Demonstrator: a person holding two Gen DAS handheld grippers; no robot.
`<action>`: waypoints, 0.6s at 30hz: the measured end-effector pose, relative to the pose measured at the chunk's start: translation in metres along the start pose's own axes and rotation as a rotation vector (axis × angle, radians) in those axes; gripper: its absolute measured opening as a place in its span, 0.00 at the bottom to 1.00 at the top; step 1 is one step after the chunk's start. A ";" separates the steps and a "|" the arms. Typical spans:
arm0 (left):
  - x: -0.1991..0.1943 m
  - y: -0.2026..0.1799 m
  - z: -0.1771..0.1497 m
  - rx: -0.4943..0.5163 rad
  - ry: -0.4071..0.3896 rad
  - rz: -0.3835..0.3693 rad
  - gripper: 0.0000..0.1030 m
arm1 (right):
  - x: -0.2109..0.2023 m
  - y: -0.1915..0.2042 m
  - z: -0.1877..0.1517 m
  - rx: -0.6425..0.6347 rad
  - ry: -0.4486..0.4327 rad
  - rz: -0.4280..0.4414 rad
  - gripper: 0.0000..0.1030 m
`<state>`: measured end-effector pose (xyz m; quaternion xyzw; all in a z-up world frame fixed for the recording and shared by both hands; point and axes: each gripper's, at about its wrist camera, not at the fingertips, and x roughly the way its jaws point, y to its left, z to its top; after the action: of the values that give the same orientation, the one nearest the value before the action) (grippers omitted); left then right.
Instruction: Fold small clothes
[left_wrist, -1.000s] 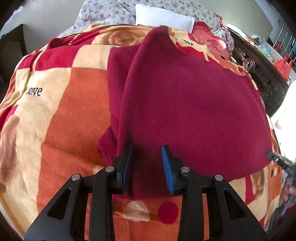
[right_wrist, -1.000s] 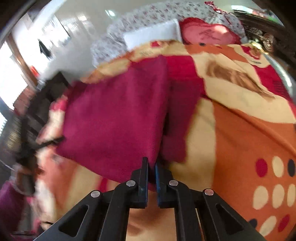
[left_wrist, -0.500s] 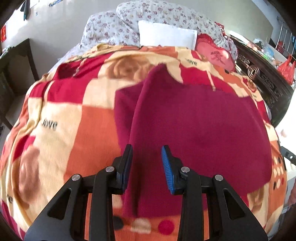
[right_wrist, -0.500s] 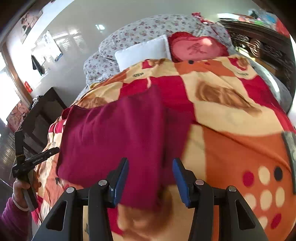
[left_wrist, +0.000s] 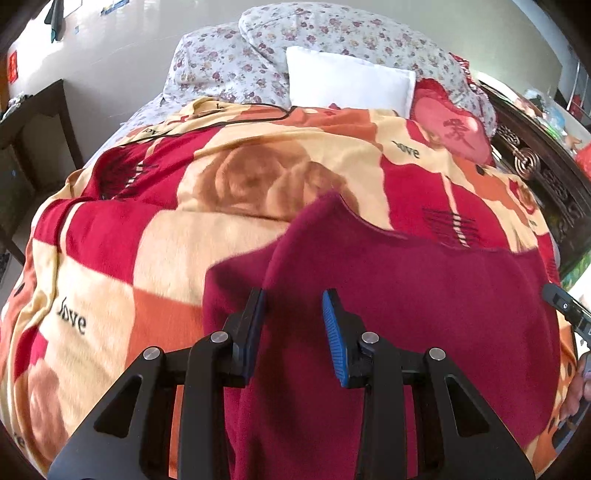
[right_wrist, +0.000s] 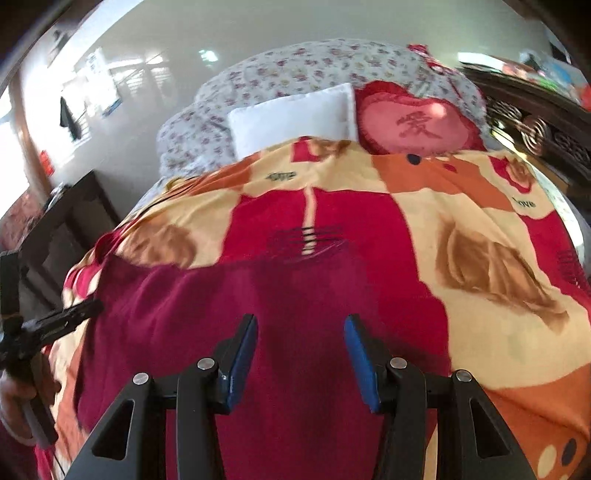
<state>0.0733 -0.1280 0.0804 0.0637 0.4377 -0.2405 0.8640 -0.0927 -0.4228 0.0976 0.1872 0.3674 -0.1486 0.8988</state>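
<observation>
Matt, seemingly fleecy maroon garment (left_wrist: 406, 302)

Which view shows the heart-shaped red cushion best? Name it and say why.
The right wrist view: the heart-shaped red cushion sits near centre, whole heart and character facing the camera. The left wrist view shows it smaller, off to the right and more foreshortened.

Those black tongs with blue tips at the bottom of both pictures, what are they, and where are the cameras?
They are hand-held grippers, one in each of a person's hands; no robot is involved. Each carries a camera looking forward along its two fingers. One picture comes from the left gripper, the other from the right gripper. Both are open and hold nothing. Below them a dark red garment lies on a patterned blanket covering a bed. At the head are a white pillow and a heart-shaped cushion. The job is folding the garment.
</observation>
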 end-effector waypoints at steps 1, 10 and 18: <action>0.005 0.001 0.003 -0.002 0.010 0.007 0.31 | 0.005 -0.004 0.002 0.011 0.004 -0.007 0.46; 0.028 0.011 0.016 -0.077 0.049 -0.022 0.33 | 0.048 -0.038 0.008 0.121 0.074 -0.014 0.46; 0.025 0.016 0.020 -0.101 0.068 -0.035 0.34 | 0.016 -0.018 0.010 0.072 0.038 -0.064 0.46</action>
<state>0.1075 -0.1294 0.0716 0.0203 0.4795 -0.2310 0.8463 -0.0835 -0.4454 0.0887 0.2103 0.3848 -0.1870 0.8791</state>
